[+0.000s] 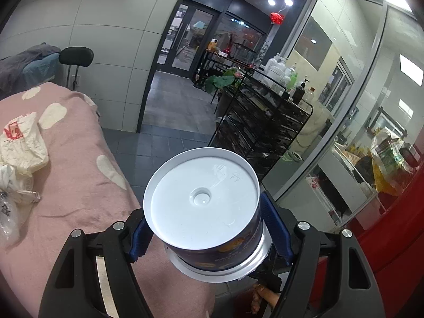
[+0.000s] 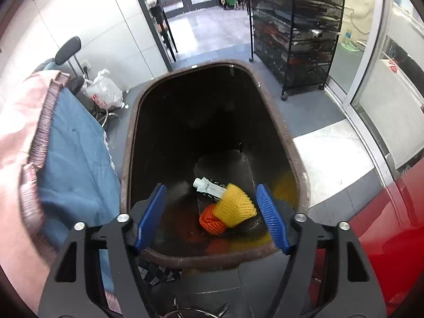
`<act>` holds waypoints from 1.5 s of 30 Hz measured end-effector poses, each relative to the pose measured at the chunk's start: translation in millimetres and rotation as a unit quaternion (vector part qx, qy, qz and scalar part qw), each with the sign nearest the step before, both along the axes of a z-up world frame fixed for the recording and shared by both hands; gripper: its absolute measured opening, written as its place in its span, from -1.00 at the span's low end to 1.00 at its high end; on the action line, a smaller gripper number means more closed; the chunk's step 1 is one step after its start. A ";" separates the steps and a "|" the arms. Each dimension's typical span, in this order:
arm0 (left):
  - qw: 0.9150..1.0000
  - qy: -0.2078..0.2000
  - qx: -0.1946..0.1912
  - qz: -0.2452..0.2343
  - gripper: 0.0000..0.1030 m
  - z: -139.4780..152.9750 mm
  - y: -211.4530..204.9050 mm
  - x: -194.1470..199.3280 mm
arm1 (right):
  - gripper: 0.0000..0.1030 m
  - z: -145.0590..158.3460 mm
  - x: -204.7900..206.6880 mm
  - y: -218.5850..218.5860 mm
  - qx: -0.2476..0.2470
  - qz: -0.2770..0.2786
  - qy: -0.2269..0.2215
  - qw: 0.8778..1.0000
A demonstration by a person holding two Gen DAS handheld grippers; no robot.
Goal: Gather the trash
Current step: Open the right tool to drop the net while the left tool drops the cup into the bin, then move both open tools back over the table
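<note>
The left gripper (image 1: 209, 235) clamps its blue pads against a dark, round plastic tub with a white base (image 1: 209, 212), held bottom-forward over the edge of a pink blanket with white patches (image 1: 76, 159). The base carries a small embossed mark, seemingly "PP"; the printing on the side is too blurred to read. The right gripper (image 2: 210, 217) hangs wide apart and empty above a dark, brown-rimmed waste bin (image 2: 281, 127). In its bottom lie a yellow foam fruit net (image 2: 234, 208), an orange foam net (image 2: 210, 221) and a white-capped printed pouch (image 2: 209, 186). Farther along the blanket sits a crumpled white bag with red print (image 1: 21, 143).
</note>
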State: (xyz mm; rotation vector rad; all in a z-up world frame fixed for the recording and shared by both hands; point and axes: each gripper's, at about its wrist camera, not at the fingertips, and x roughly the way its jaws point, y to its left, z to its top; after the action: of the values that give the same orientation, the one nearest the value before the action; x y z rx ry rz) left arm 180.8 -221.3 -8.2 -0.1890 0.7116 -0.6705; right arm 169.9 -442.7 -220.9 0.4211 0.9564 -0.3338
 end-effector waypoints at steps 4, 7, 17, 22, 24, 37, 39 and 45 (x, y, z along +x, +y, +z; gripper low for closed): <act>1.000 0.008 0.010 -0.021 0.40 -8.1 -21.3 3.1 | 0.46 10.4 -16.9 -0.1 0.003 -0.009 -0.007 1.000; 0.999 0.011 0.022 -0.037 0.40 -14.3 -41.8 5.9 | 0.46 16.6 -29.4 -0.3 0.004 -0.016 -0.012 1.000; 0.993 0.033 0.084 -0.070 0.40 -54.5 -94.4 20.0 | 0.46 24.6 -52.9 -4.6 0.006 -0.027 -0.012 1.000; 0.990 0.048 0.102 -0.086 0.40 -71.5 -109.8 26.3 | 0.46 25.1 -60.0 -7.4 0.010 -0.034 -0.013 0.999; 0.988 0.052 0.114 -0.092 0.40 -79.1 -116.6 28.0 | 0.46 25.5 -62.2 -7.0 0.011 -0.035 -0.013 0.999; 0.979 0.071 0.172 -0.083 0.70 -110.7 -131.4 42.2 | 0.46 22.5 -72.1 -9.7 0.017 -0.044 -0.003 0.999; 0.979 0.076 0.169 -0.080 0.77 -110.9 -127.8 43.6 | 0.47 23.7 -71.1 -9.3 0.016 -0.044 -0.004 0.999; 0.985 0.081 0.131 -0.079 0.81 -92.7 -119.8 42.1 | 0.47 29.7 -70.0 -4.8 0.011 -0.039 -0.011 0.999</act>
State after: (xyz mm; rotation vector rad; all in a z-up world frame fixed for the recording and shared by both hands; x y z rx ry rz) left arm 223.0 -341.1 -100.9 0.0570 0.9700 -0.7104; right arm 99.8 -447.5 -191.2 0.4833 0.9246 -0.3890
